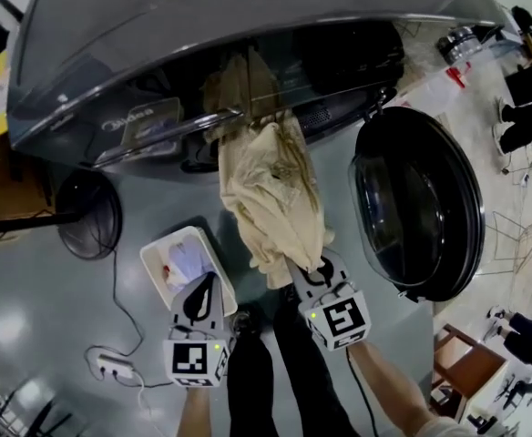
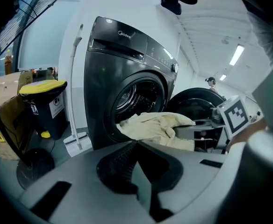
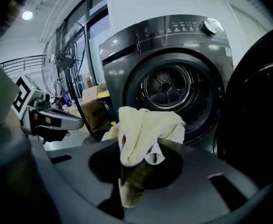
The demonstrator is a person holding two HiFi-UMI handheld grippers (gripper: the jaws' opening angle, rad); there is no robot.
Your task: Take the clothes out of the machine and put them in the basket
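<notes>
cloth (image 1: 271, 189): cream, one end in machine (image 1: 111, 62) mouth, other end clenched in right gripper (image 1: 323, 274). left gripper (image 1: 201, 296): jaws together, empty, above basket (image 1: 166, 244). step: extraction. next: pull clear, carry left over basket, release.

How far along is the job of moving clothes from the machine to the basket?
Done: the door stands open and the basket holds some pale fabric. In hand: the right gripper is clamped on a cream garment stretched out of the machine; the left gripper is shut and empty. Left: pull the garment free and drop it into the basket.
</notes>
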